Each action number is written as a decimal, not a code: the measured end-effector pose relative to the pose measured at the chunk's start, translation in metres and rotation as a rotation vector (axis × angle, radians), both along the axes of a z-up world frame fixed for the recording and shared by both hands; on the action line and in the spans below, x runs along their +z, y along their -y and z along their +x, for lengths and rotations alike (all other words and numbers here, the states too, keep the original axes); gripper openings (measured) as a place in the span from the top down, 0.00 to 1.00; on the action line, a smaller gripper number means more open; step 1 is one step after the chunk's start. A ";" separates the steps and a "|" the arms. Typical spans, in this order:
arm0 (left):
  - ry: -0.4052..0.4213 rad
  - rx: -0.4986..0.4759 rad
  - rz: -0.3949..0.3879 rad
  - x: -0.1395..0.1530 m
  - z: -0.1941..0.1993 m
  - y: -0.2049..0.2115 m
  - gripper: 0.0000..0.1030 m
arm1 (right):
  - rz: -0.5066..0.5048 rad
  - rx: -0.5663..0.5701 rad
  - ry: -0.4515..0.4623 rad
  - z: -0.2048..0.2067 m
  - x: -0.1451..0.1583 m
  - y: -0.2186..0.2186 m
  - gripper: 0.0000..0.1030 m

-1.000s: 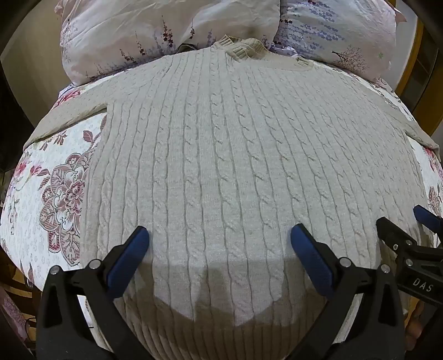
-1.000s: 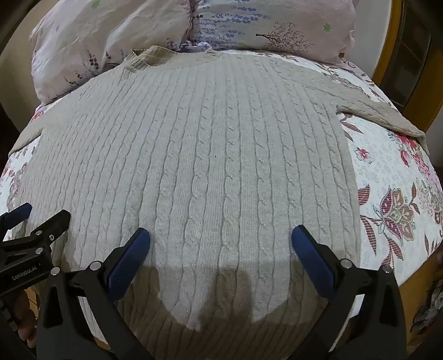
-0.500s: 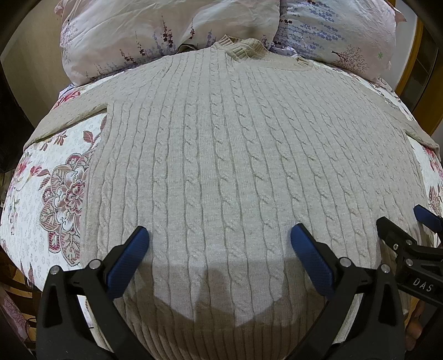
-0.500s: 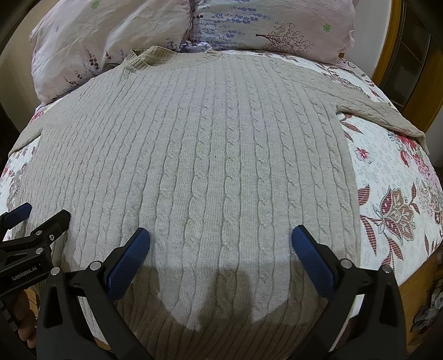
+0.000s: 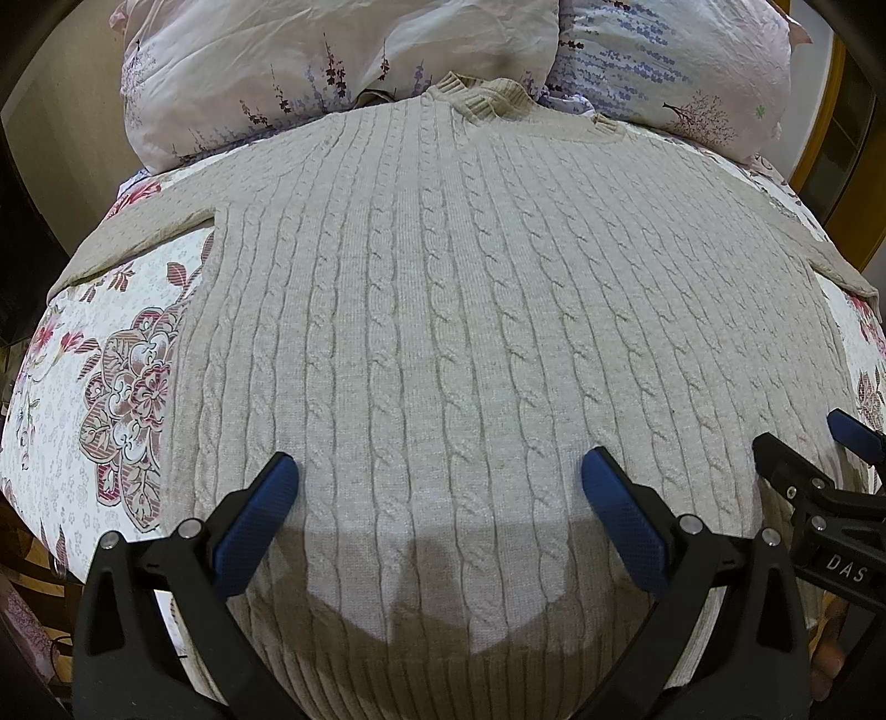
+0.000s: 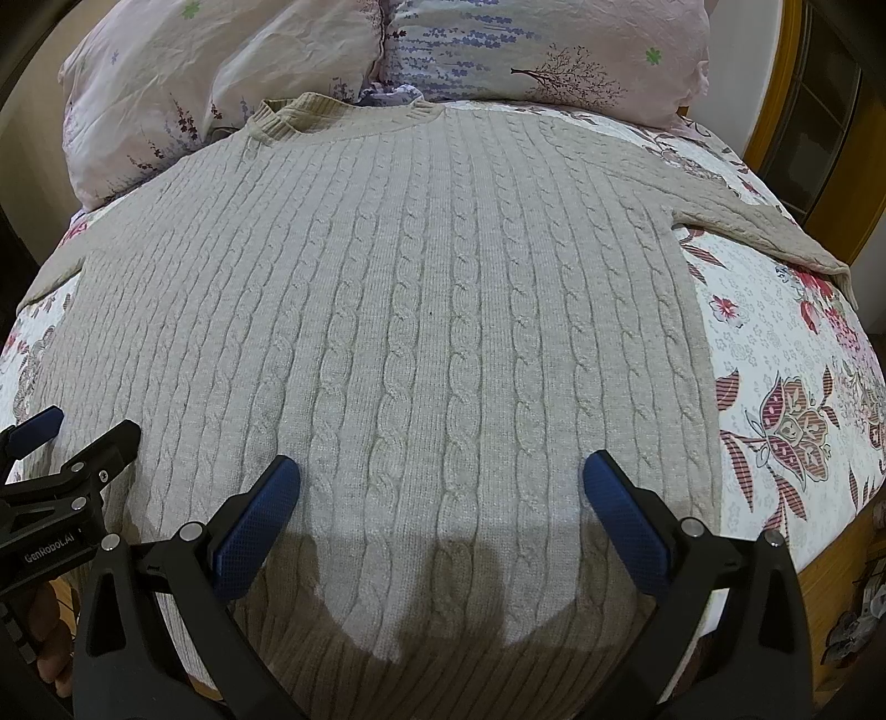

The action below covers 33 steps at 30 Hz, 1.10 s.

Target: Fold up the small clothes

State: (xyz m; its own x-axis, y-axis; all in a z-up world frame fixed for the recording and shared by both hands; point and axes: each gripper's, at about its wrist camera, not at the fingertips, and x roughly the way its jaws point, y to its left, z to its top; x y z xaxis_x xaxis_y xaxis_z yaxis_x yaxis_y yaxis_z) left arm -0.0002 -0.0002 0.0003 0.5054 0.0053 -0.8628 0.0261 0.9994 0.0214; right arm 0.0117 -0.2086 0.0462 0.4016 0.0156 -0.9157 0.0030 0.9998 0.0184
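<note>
A beige cable-knit sweater (image 5: 443,310) lies flat and spread out on the bed, collar (image 5: 487,102) toward the pillows, sleeves out to both sides. It also fills the right wrist view (image 6: 421,310). My left gripper (image 5: 437,482) is open and empty, hovering over the lower left part of the sweater near its hem. My right gripper (image 6: 440,482) is open and empty over the lower right part. The right gripper also shows at the right edge of the left wrist view (image 5: 803,448), and the left gripper at the left edge of the right wrist view (image 6: 83,429).
The floral bedspread (image 5: 105,387) shows on both sides of the sweater (image 6: 786,387). Two pillows (image 5: 332,61) (image 6: 542,50) lie at the head of the bed. A wooden frame (image 6: 775,88) stands at the far right.
</note>
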 end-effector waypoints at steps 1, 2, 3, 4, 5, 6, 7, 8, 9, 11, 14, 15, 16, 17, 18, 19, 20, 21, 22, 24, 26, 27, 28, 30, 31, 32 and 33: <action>0.000 0.000 0.000 0.000 0.000 0.000 0.02 | 0.000 0.000 0.005 -0.001 0.000 0.000 0.01; 0.000 0.000 0.000 0.000 0.000 0.000 0.02 | 0.000 0.001 0.009 -0.001 0.000 0.000 0.01; 0.001 0.000 0.000 0.000 0.000 0.000 0.02 | -0.001 0.000 0.010 0.000 0.000 -0.001 0.01; 0.001 0.000 0.000 0.000 0.000 0.000 0.02 | 0.000 0.000 0.009 0.000 0.000 -0.001 0.01; 0.000 0.000 0.000 0.000 0.000 0.000 0.02 | -0.001 -0.002 0.009 -0.002 0.001 0.000 0.01; 0.000 0.000 0.000 0.000 0.000 0.000 0.02 | -0.001 -0.002 0.010 -0.001 0.001 0.000 0.01; 0.001 0.000 0.000 0.000 0.000 0.000 0.02 | 0.000 -0.002 0.010 -0.001 0.001 0.000 0.01; 0.001 0.000 0.000 0.000 0.000 0.000 0.02 | 0.000 -0.002 0.010 -0.001 0.001 0.000 0.01; 0.001 0.000 0.000 0.000 0.000 0.000 0.02 | 0.000 -0.002 0.010 -0.001 0.001 0.000 0.01; 0.001 0.000 0.000 0.000 0.000 0.000 0.02 | 0.000 -0.001 0.012 -0.001 0.002 0.000 0.01; 0.001 0.000 0.000 0.000 0.000 0.000 0.02 | 0.000 -0.001 0.012 -0.002 0.002 0.000 0.01; 0.000 0.000 0.000 0.000 0.000 0.000 0.02 | 0.000 0.000 0.013 -0.002 0.002 0.001 0.01; 0.000 0.000 0.000 0.000 0.000 0.000 0.02 | 0.000 0.002 0.013 -0.002 0.002 0.000 0.01; -0.002 0.001 -0.001 0.000 0.001 0.000 0.02 | 0.000 0.003 0.014 -0.002 0.002 0.000 0.01; -0.003 0.001 -0.001 0.000 0.001 0.000 0.02 | 0.000 0.006 0.014 -0.001 0.002 0.000 0.01; -0.004 0.001 -0.001 0.001 0.004 0.001 0.02 | 0.000 0.009 0.016 -0.001 0.002 0.000 0.01; -0.005 0.002 -0.002 0.001 0.004 0.001 0.02 | 0.000 0.014 0.016 -0.001 0.002 0.000 0.01; -0.007 0.002 -0.002 -0.002 0.004 0.001 0.02 | 0.001 0.019 0.016 -0.001 0.002 0.000 0.01; -0.009 0.002 -0.002 0.001 0.006 0.001 0.02 | 0.001 0.024 0.016 0.000 0.002 0.000 0.01; -0.012 0.002 -0.002 0.002 0.004 0.001 0.02 | 0.002 0.039 0.017 0.001 0.002 0.001 0.01; -0.015 -0.001 -0.003 0.002 0.005 0.000 0.02 | 0.015 0.070 0.018 0.004 0.002 0.002 0.01; -0.019 -0.004 -0.005 0.003 0.005 -0.001 0.02 | 0.035 0.096 0.011 0.008 0.002 0.005 0.01; -0.029 -0.006 -0.011 0.004 0.008 -0.002 0.02 | 0.061 0.113 0.000 0.014 0.004 0.010 0.01; -0.031 -0.001 -0.038 0.008 0.015 -0.008 0.02 | 0.157 0.076 0.002 0.032 0.009 0.036 0.01; -0.025 0.012 -0.061 0.011 0.019 -0.014 0.02 | 0.207 -0.002 0.040 0.044 0.017 0.065 0.01; -0.015 0.026 -0.077 0.015 0.023 -0.020 0.02 | 0.229 -0.073 0.076 0.054 0.023 0.091 0.01; 0.004 0.047 -0.098 0.019 0.028 -0.028 0.02 | 0.249 -0.154 0.109 0.064 0.028 0.120 0.01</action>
State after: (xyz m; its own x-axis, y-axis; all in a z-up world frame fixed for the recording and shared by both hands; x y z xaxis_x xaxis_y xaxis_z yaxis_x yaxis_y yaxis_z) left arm 0.0276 0.0277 0.0197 0.5097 -0.0555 -0.8586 -0.0203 0.9969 -0.0766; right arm 0.0757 -0.3285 0.0746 0.5120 0.1655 -0.8429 0.1386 0.9525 0.2712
